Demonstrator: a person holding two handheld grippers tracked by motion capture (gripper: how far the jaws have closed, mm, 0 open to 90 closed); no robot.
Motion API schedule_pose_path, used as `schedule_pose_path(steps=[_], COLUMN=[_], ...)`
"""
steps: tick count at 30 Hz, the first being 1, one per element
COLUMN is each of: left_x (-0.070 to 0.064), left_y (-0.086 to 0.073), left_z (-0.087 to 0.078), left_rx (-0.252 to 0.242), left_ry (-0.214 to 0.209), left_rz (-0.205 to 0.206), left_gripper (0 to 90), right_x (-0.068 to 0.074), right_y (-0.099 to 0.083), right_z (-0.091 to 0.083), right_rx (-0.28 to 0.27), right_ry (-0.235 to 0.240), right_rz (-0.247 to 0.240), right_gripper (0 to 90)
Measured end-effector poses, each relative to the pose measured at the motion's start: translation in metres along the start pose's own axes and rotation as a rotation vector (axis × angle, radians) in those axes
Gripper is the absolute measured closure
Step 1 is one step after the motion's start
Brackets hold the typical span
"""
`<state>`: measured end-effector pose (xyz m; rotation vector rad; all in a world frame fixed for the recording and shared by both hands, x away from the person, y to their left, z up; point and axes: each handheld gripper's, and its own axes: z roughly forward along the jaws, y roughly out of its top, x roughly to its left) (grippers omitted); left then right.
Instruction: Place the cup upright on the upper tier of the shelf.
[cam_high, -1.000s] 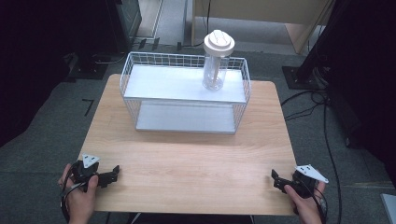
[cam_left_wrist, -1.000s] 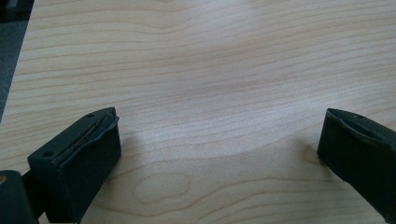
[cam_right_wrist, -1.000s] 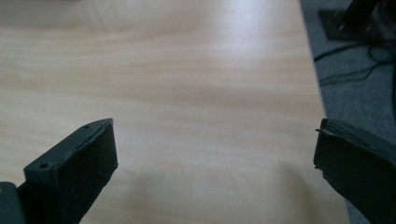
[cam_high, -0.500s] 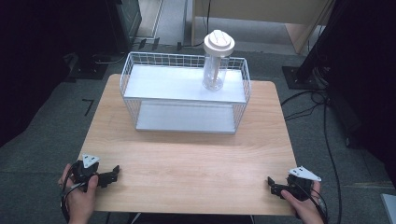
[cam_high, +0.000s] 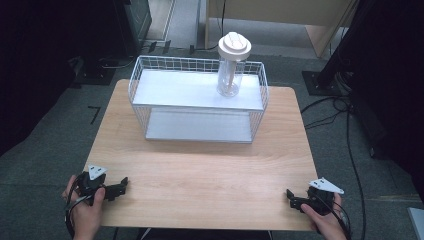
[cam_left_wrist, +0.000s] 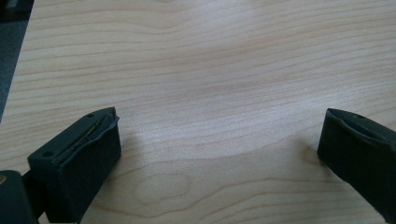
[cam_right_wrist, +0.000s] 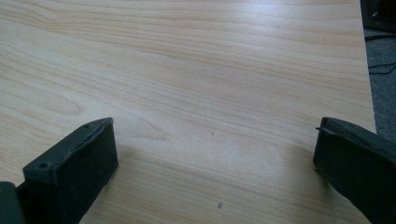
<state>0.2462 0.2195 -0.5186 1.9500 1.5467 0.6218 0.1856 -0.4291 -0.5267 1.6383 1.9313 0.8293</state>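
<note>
Right tongs (cam_high: 292, 198) slid inward; bottle (cam_high: 231, 64) overhead-only

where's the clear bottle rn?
High view: the clear bottle with a cream lid stands upright on the top shelf of the white wire rack, toward its right end, at the table's far side.
</note>
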Motion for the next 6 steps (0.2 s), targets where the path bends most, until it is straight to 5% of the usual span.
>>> schedule_pose_path(steps=[6], left_x=[0.0001], left_y=[0.0000], left_z=[0.0000], left_rx=[0.000], left_ry=[0.000], left_rz=[0.000], left_gripper=[0.0], right_x=[-0.0002], right_y=[0.0001], right_z=[0.0001], right_rx=[0.000], right_ry=[0.003], right_rz=[-0.002], right_gripper=[0.0])
